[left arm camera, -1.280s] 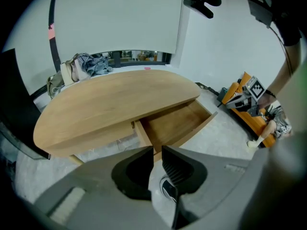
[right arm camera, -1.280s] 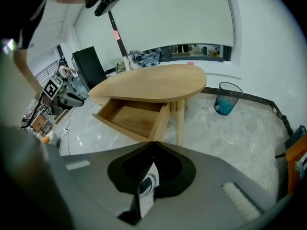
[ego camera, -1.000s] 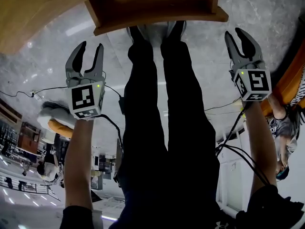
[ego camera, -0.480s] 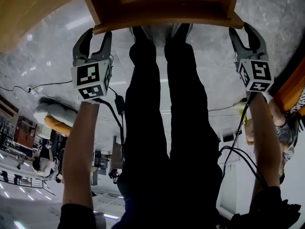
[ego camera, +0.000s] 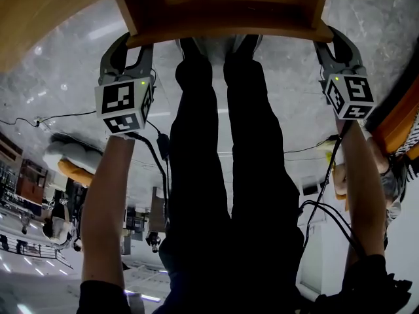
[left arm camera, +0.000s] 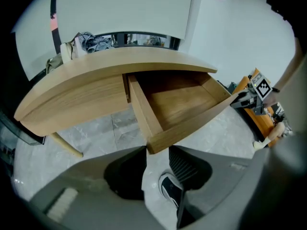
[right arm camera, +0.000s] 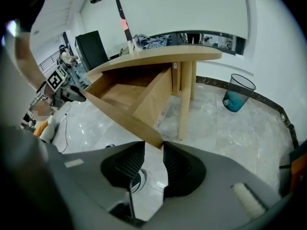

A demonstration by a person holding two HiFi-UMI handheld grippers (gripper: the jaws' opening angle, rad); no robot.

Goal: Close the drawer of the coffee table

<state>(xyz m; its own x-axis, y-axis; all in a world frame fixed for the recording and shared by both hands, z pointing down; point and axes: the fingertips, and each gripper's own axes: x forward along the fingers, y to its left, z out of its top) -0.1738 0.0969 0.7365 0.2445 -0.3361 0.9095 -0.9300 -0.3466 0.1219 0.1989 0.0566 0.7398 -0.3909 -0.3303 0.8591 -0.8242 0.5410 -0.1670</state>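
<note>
Head view looks steeply down on the grey marble floor [ego camera: 65, 77] and the curved wooden coffee table [ego camera: 39, 12] along the top edge. The table's drawer [ego camera: 222, 12] stands pulled well out toward the person, directly above the person's black-trousered legs [ego camera: 222, 149]. In the left gripper view the drawer [left arm camera: 177, 104] shows its bare wooden bottom and juts from under the table top [left arm camera: 72, 95]. The left gripper [ego camera: 133, 44] is at the left end of the drawer's front panel [ego camera: 222, 33] and the right gripper [ego camera: 340, 44] at its right end, each pointing down at it. The left gripper [left arm camera: 156, 150] has just been narrowing its jaws, and the panel's left corner [left arm camera: 153, 147] now fills the gap between the ribbed pads, which look pressed on it. The right gripper [right arm camera: 153, 145] has narrowed likewise and holds the panel's right corner [right arm camera: 154, 142] between its pads. A blue-lined waste bin [right arm camera: 238, 92] stands on the floor well beyond the table leg [right arm camera: 184, 99].
</note>
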